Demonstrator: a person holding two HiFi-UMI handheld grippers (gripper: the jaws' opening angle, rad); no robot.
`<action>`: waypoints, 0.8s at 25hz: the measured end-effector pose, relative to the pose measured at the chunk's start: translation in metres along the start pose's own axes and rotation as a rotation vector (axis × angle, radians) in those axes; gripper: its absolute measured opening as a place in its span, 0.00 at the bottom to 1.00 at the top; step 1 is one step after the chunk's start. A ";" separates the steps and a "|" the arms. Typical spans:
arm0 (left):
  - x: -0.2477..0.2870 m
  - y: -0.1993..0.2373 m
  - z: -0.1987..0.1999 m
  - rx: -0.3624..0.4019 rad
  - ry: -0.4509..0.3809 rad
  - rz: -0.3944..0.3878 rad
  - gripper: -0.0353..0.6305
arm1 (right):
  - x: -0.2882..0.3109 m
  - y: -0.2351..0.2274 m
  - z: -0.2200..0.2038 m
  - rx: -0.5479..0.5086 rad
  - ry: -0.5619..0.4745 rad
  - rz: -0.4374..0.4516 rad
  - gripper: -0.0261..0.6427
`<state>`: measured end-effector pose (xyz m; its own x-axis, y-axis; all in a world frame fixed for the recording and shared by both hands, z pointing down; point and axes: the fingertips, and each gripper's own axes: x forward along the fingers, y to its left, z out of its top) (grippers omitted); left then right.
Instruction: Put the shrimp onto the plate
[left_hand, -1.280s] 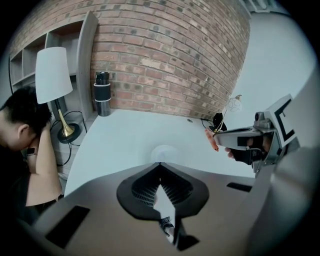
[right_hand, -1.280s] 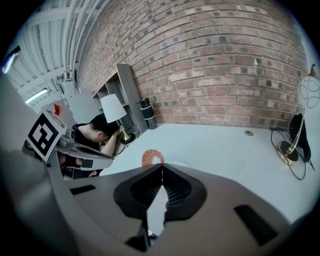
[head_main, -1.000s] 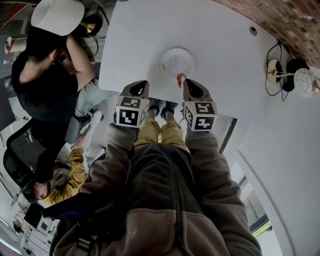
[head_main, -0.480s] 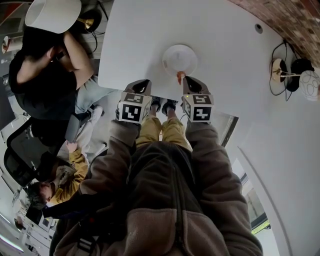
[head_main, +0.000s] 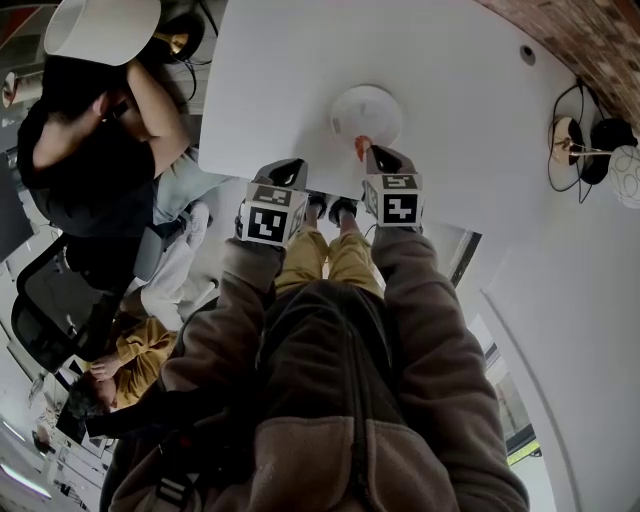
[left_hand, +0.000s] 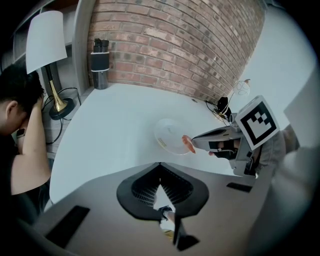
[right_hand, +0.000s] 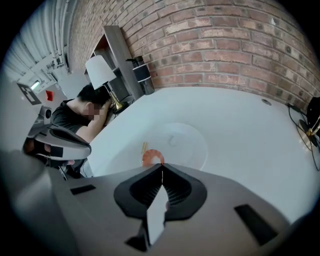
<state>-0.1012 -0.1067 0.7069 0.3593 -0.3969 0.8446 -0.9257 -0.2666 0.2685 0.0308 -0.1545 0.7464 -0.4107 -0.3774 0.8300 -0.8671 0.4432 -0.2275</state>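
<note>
- The right tool (head_main: 368, 152) is clamped on the shrimp (head_main: 360, 148), which sticks out past its tips at the 6 o'clock rim of the plate (head_main: 372, 98). Whether it touches the plate cannot be told.
- In the head view the shrimp's long axis runs roughly 12 to 6, with the free end toward 12. The right gripper view shows it curled in an arch.
- The left tool (head_main: 290, 168) has its jaws together on nothing, at the plate's 8 o'clock, over the near edge of the counter (head_main: 280, 70).
</note>
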 end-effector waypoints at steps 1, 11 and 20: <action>0.000 0.001 0.000 -0.001 0.002 0.000 0.06 | 0.004 0.000 -0.001 0.000 0.008 -0.002 0.04; 0.001 0.007 -0.005 -0.004 0.014 -0.002 0.06 | 0.023 -0.006 -0.006 -0.009 0.073 -0.022 0.04; -0.001 0.009 -0.005 -0.010 0.020 -0.002 0.06 | 0.026 -0.005 -0.006 -0.035 0.117 -0.035 0.04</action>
<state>-0.1109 -0.1043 0.7112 0.3589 -0.3784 0.8532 -0.9261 -0.2584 0.2750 0.0260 -0.1613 0.7726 -0.3427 -0.2964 0.8915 -0.8692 0.4601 -0.1811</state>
